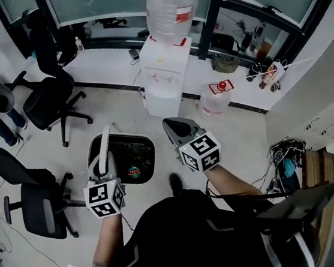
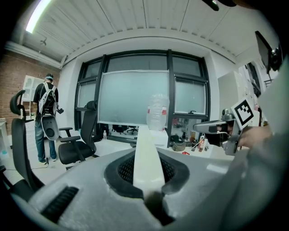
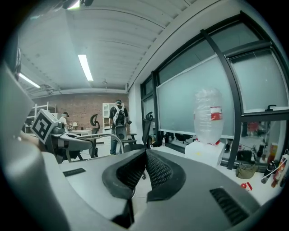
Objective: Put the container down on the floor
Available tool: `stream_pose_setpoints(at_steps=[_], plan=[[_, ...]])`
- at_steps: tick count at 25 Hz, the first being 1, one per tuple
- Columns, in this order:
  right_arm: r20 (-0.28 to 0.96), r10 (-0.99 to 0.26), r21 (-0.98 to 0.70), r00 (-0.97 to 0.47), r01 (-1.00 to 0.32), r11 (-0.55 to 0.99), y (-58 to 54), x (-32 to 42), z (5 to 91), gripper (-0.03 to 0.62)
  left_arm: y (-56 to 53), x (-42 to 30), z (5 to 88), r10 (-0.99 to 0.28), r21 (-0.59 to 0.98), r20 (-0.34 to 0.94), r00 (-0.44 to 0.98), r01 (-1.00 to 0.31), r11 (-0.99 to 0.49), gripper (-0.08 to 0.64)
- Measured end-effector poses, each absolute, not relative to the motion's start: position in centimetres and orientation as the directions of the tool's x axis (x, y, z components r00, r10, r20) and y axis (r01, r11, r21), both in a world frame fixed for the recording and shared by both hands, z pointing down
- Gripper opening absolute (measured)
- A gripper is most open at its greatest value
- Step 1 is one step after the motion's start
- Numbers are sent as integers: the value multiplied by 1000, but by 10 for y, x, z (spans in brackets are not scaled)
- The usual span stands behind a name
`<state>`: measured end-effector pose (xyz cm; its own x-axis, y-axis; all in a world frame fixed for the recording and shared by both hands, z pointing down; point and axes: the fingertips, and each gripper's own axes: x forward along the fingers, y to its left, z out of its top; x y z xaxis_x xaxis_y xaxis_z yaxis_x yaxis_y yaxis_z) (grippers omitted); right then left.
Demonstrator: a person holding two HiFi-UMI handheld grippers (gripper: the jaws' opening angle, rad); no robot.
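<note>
Two grippers noted, one loaded, one idle.

Floor [image 1: 113, 113]: an open pale stretch across the middle of the head view. It is bounded by a water dispenser [image 1: 165, 78] at upper centre and office chairs [image 1: 51, 102] at left. Judged the obvious spot for setting down.

Container [image 1: 150, 147]: a dark, round-cornered tub at centre of the head view, between the two grippers. It hangs by its white handle [image 2: 146, 155] from the left gripper [image 1: 103, 165]. From this steep angle it cannot be settled whether its base is off the floor; it appears to be carried.

Left gripper: jaws clamped on the handle, which runs as a flat strip straight out between the pads. A grip there should let the tub hang level.

Right gripper [image 3: 145, 158]: jaws together, nothing between them. It is held alongside, presumably free to steady the load.

Small coloured item [image 1: 134, 172] inside the tub: unidentified.
</note>
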<state>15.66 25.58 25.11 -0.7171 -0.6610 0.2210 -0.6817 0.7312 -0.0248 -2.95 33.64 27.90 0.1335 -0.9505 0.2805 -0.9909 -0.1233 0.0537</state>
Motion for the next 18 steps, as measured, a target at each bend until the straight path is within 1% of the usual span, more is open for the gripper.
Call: stream_pose_setpoints(at_steps=[6, 12, 15, 18], plan=[[209, -641, -37, -738, -661, 749, 206, 161, 247, 6, 295, -25, 268, -957, 61, 272, 101, -994, -88, 34], [201, -582, -16, -788, -597, 802, 181, 157, 248, 6, 268, -22, 260, -959, 45, 279, 56, -998, -46, 34], [196, -577, -24, -793, -592, 805, 164, 160, 251, 6, 255, -19, 261, -957, 39, 287, 38, -999, -28, 34], [166, -587, -34, -793, -599, 800, 148, 166, 247, 6, 242, -14, 262, -956, 33, 292, 22, -999, -13, 34]])
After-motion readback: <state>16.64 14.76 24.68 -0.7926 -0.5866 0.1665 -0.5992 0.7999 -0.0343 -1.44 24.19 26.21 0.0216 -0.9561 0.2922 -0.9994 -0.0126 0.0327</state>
